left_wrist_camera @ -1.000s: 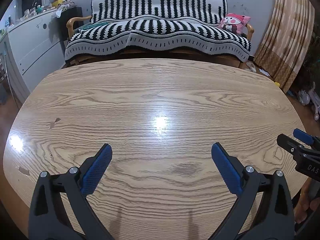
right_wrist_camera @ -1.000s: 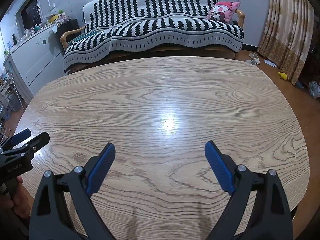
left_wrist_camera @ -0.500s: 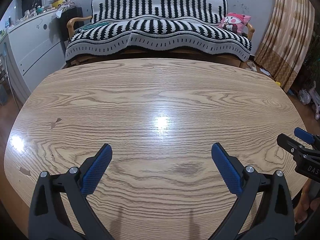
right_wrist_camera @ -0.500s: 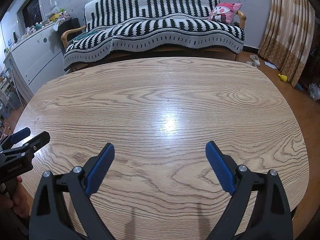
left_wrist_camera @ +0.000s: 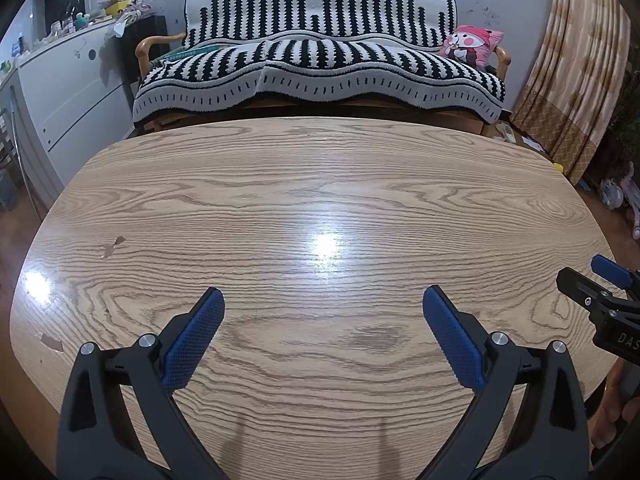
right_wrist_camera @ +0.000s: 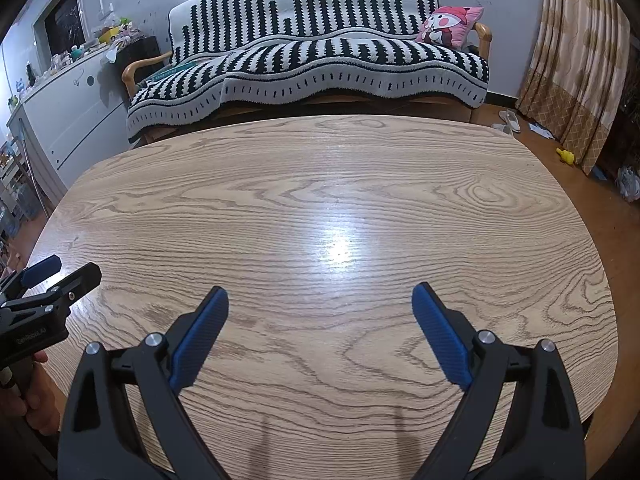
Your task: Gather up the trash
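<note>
My left gripper (left_wrist_camera: 323,300) is open and empty, held low over the near part of the oval wooden table (left_wrist_camera: 320,184). My right gripper (right_wrist_camera: 320,298) is open and empty too, over the same table (right_wrist_camera: 320,184), to the right of the left one. The right gripper shows at the right edge of the left wrist view (left_wrist_camera: 600,292); the left gripper shows at the left edge of the right wrist view (right_wrist_camera: 52,280). No trash shows on the tabletop. A small brown spot (left_wrist_camera: 112,246) and a chipped patch (left_wrist_camera: 52,342) mark the table's left side.
A sofa with a black and white striped cover (left_wrist_camera: 320,64) stands behind the table, with a pink cushion (left_wrist_camera: 470,44) at its right end. A white cabinet (left_wrist_camera: 68,88) with clutter on top stands at the left. Curtains (left_wrist_camera: 576,80) hang at the right; small items lie on the floor (right_wrist_camera: 566,155).
The right wrist view has shifted slightly; the right gripper has drifted a little. Both grippers stay open and empty.
</note>
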The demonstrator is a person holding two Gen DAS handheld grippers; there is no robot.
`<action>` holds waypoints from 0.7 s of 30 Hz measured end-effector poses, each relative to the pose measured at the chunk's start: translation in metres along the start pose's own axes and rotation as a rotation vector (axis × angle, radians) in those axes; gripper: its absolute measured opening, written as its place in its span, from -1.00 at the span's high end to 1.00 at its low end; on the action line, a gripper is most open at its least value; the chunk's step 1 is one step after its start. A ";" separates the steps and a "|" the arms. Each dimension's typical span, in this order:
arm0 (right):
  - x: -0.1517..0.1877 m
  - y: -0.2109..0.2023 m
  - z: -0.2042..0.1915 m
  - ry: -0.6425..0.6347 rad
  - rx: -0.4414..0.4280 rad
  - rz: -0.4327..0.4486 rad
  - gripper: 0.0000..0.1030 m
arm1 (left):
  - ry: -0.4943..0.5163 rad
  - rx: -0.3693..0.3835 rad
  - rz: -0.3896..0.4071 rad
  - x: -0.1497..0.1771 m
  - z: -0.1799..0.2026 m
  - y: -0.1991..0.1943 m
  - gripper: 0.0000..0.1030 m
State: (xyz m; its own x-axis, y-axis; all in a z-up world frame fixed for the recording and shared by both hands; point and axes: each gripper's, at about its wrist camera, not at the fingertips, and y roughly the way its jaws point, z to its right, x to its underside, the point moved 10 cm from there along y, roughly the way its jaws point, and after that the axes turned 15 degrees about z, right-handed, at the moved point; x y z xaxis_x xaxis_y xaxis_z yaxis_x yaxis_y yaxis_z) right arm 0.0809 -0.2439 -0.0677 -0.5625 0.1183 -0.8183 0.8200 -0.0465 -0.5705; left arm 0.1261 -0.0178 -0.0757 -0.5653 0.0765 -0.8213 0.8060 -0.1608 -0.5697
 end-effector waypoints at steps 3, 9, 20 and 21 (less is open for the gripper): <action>0.000 0.000 -0.001 0.000 0.002 0.001 -0.75 | 0.007 -0.008 0.002 -0.001 -0.003 0.001 -0.87; 0.000 0.001 -0.002 -0.001 0.003 0.002 -0.75 | 0.016 -0.008 -0.001 -0.001 -0.004 0.002 -0.87; -0.002 0.001 -0.004 -0.011 -0.001 0.001 -0.75 | 0.025 -0.017 -0.002 0.000 -0.005 0.003 -0.87; -0.001 0.001 -0.004 -0.012 -0.001 0.000 -0.75 | 0.024 -0.018 -0.003 0.000 -0.005 0.003 -0.87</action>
State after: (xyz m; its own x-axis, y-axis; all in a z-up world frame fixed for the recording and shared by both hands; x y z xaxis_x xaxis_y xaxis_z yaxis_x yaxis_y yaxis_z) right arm 0.0826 -0.2402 -0.0669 -0.5639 0.1062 -0.8190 0.8200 -0.0452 -0.5705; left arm 0.1287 -0.0137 -0.0776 -0.5631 0.1010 -0.8202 0.8076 -0.1432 -0.5721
